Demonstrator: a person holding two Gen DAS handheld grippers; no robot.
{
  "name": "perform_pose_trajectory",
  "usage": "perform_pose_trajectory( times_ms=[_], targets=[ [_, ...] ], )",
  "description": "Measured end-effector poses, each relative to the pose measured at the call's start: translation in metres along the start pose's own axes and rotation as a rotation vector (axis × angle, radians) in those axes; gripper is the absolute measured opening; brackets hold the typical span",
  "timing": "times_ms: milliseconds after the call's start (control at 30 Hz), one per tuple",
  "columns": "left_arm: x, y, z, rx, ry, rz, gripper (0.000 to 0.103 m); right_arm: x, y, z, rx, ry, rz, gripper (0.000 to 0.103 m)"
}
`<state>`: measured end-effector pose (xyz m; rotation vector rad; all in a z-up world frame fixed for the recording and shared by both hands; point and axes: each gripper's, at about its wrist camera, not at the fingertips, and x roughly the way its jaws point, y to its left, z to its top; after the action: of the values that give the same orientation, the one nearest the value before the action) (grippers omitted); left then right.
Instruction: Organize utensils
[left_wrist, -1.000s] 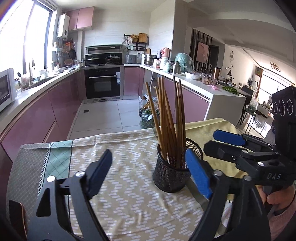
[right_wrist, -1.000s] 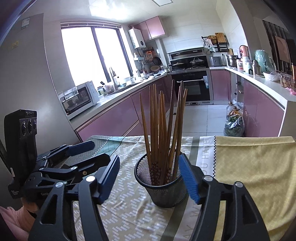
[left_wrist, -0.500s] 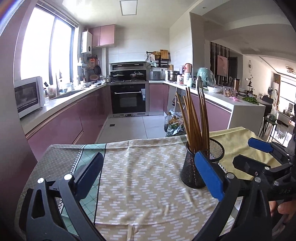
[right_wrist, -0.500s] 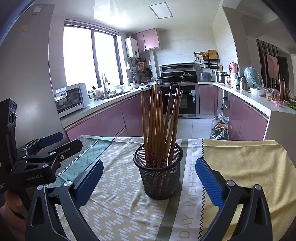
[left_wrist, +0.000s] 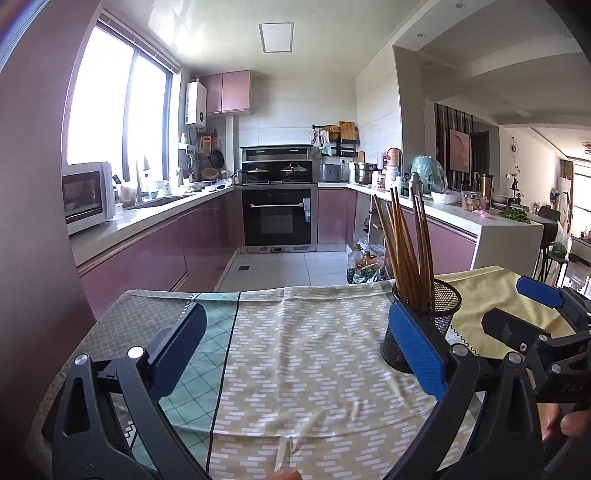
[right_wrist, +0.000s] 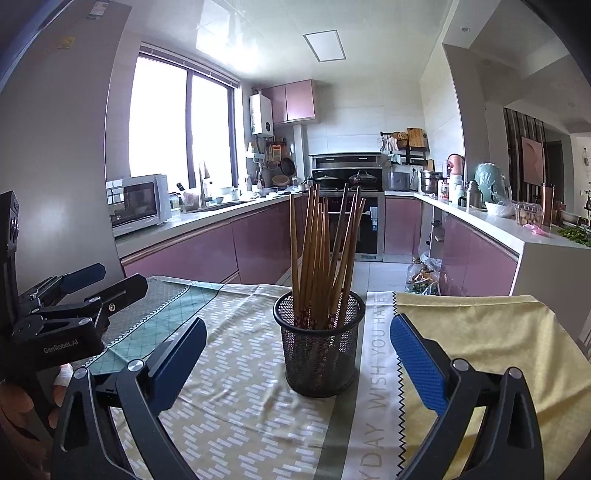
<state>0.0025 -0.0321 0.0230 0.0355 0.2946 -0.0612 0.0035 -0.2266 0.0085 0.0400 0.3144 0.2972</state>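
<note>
A black mesh cup (right_wrist: 320, 349) stands upright on the patterned tablecloth (right_wrist: 236, 406), holding several brown chopsticks (right_wrist: 321, 254) that fan out at the top. My right gripper (right_wrist: 297, 350) is open, its blue pads spread wide either side of the cup and nearer the camera, not touching it. My left gripper (left_wrist: 295, 350) is open over bare cloth, with the mesh cup (left_wrist: 439, 306) and its chopsticks (left_wrist: 406, 240) just behind its right pad. Each gripper shows at the edge of the other's view: the right gripper (left_wrist: 517, 306) and the left gripper (right_wrist: 110, 280).
The table's far edge drops to a tiled kitchen floor (left_wrist: 280, 269). Purple cabinets (right_wrist: 207, 258) and a worktop with a microwave (right_wrist: 138, 203) run along the left. An oven (left_wrist: 277, 218) stands at the back, and a cluttered counter (right_wrist: 491, 218) lies to the right.
Both grippers have drawn back from the cup and their jaws have spread wider. The left view has swung left, so the cup has shifted from centre to the right.
</note>
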Motion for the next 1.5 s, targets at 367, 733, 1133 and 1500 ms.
perform_pose_trajectory(
  times_ms=[367, 733, 1133, 1500],
  targets=[
    [-0.015, 0.003, -0.002, -0.004, -0.054, 0.038, 0.097, -0.004, 0.005, -0.003, 0.005, -0.013, 0.004, 0.096],
    [-0.023, -0.001, -0.004, 0.002, -0.091, 0.061, 0.097, -0.005, 0.005, -0.005, 0.005, -0.042, -0.013, 0.096],
    [-0.023, 0.0, -0.005, -0.012, -0.101, 0.073, 0.097, -0.008, 0.005, -0.006, 0.006, -0.055, -0.018, 0.096],
    [-0.026, 0.0, -0.004, -0.019, -0.115, 0.076, 0.097, -0.009, 0.004, -0.006, 0.006, -0.059, -0.019, 0.096]
  ],
)
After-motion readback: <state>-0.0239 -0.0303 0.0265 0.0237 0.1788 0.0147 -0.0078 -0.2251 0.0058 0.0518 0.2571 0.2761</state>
